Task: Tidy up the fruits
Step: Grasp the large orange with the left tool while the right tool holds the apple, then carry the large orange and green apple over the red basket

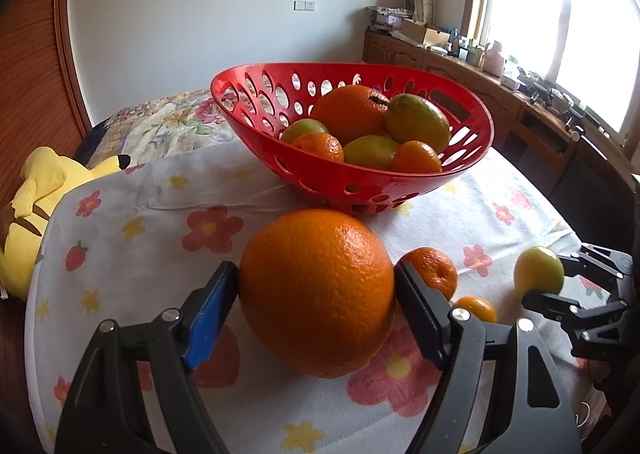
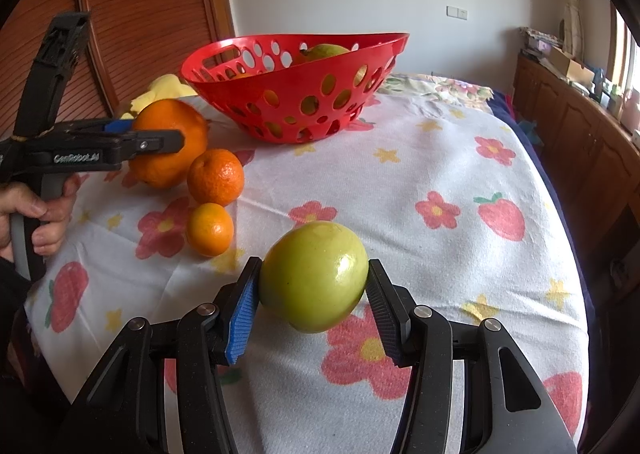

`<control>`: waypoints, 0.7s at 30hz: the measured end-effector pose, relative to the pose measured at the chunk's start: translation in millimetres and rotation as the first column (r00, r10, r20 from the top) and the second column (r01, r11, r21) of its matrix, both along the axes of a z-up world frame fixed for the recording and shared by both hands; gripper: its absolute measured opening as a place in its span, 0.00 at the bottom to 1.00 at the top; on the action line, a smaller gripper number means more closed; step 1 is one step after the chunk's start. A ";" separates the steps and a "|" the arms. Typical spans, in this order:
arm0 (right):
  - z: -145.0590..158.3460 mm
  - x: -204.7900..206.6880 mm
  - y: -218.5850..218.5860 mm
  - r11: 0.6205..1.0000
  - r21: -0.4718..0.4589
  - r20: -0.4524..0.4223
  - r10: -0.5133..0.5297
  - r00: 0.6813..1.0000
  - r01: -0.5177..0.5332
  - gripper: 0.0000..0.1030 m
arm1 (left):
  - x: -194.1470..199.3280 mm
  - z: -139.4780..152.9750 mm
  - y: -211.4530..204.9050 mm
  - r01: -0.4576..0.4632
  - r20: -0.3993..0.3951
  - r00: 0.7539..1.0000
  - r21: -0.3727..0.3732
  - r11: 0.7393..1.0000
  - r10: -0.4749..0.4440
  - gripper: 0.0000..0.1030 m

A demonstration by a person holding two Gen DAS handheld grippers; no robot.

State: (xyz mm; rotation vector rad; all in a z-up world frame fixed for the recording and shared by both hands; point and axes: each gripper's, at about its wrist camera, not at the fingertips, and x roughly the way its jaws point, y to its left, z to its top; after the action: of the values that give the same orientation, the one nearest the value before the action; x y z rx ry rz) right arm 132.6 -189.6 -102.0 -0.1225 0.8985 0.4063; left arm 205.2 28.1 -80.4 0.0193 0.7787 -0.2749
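Observation:
A large orange (image 1: 316, 290) rests on the flowered cloth, and my left gripper (image 1: 316, 270) is shut on it, one pad against each side. From the right wrist view the same left gripper (image 2: 156, 133) clasps the orange (image 2: 172, 141) at the left, held by a person's hand (image 2: 36, 213). My right gripper (image 2: 314, 266) is shut on a green fruit (image 2: 314, 276), raised just above the cloth. The red perforated basket (image 1: 360, 181) behind holds several oranges and green fruits. Two small mandarins (image 1: 434, 272) (image 1: 476, 308) lie between the grippers.
The flowered cloth (image 2: 440, 157) covers a rounded table whose edge drops off at the right. A yellow plush toy (image 1: 36, 205) lies off the table's left side. Wooden cabinets (image 1: 500, 93) run under the window at the right, and a wooden panel (image 2: 152, 13) stands behind at the left.

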 end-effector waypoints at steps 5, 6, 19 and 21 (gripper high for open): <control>7.8 3.8 -2.6 1.000 -0.003 0.013 -0.003 1.000 0.003 0.51 | -12.3 18.4 1.8 0.007 0.050 0.999 -0.013 1.000 -0.007 0.76; 11.5 5.0 -3.4 1.000 0.001 0.019 -0.004 1.000 0.004 0.51 | -15.5 24.3 1.6 0.010 0.063 0.998 -0.013 1.000 -0.009 0.76; 63.6 23.6 -2.2 1.000 0.010 0.127 0.010 0.992 -0.011 0.51 | -28.9 81.5 -1.1 0.026 0.195 0.980 -0.006 1.000 -0.025 0.76; 73.3 26.5 -0.8 1.000 0.009 0.149 0.016 0.989 -0.018 0.51 | -28.8 87.3 -1.4 0.030 0.208 0.978 -0.006 1.000 -0.028 0.76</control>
State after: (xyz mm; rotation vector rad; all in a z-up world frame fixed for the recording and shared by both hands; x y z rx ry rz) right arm 159.1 -190.4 -28.7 -0.1495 0.7485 0.4118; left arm 176.4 26.7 6.8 0.0499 0.5693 -0.2989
